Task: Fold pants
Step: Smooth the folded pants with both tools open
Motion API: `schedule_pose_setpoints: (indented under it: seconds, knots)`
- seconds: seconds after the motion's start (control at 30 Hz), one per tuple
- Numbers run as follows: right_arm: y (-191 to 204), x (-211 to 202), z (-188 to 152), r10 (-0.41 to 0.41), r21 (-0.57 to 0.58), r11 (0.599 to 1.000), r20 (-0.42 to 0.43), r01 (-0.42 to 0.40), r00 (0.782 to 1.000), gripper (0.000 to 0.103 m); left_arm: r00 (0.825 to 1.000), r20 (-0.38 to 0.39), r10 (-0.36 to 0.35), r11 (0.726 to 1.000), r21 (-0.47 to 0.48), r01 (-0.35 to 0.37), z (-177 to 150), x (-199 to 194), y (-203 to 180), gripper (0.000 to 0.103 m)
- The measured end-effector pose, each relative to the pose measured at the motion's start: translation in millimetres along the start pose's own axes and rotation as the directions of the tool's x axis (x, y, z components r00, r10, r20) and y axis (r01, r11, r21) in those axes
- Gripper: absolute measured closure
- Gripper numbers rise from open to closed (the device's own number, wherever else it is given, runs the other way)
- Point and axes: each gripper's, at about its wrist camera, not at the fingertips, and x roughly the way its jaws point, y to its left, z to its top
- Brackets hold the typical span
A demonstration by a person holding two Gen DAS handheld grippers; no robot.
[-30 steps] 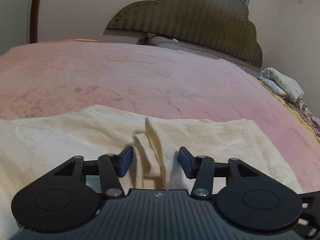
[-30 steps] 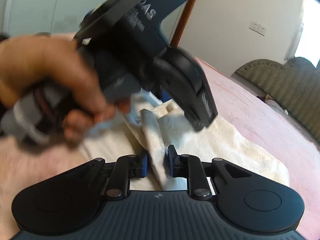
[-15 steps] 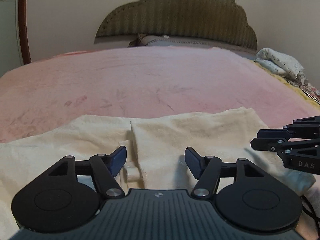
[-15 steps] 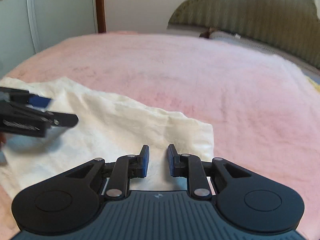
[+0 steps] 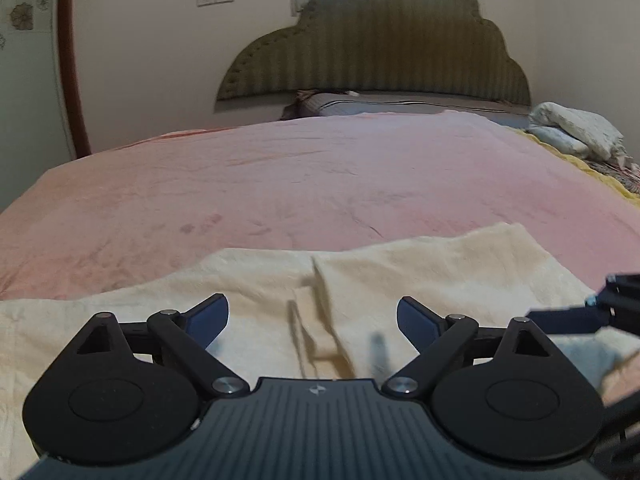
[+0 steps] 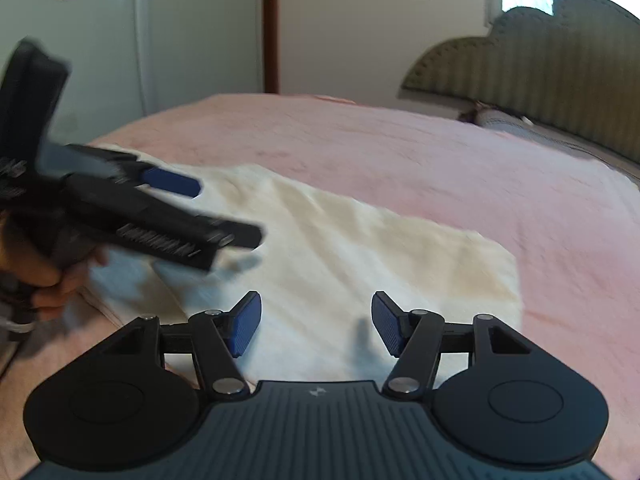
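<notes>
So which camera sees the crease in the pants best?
The left wrist view: the crease in the cream pants runs right between its opening fingers. The right wrist view shows the pants blurred, with no clear crease.

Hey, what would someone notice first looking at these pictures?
The cream pants lying flat on the pink bedspread, right before both grippers. The left gripper and right gripper are opening with nothing pinched. Behind stands a scalloped olive headboard.
</notes>
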Motion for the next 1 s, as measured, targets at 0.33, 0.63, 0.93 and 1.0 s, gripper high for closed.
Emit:
schedule_pose_setpoints:
  seconds: [0.33, 0.63, 0.93, 1.0]
  knots:
    - [46, 20, -4, 0.103, -0.082, 0.991, -0.068, -0.108, 0.992, 0.042, 0.998, -0.037, 0.056, 0.998, 0.025, -0.055, -36, -16, 19, 0.009]
    - [48, 33, 5, 0.101, -0.037, 0.994, -0.064, -0.103, 0.993, 0.042, 0.989, -0.072, 0.126, 0.992, -0.003, -0.127, -42, -37, 61, 0.006]
    - [66, 38, 13, 0.091, -0.061, 0.994, -0.046, -0.094, 0.995, 0.041, 0.989, -0.048, 0.140, 0.990, -0.027, -0.141, -61, -66, 80, 0.005]
    - [75, 48, 5, 0.065, -0.131, 0.988, -0.096, -0.078, 0.993, 0.041, 0.985, -0.047, 0.167, 0.985, -0.030, -0.168, -63, -74, 89, 0.005]
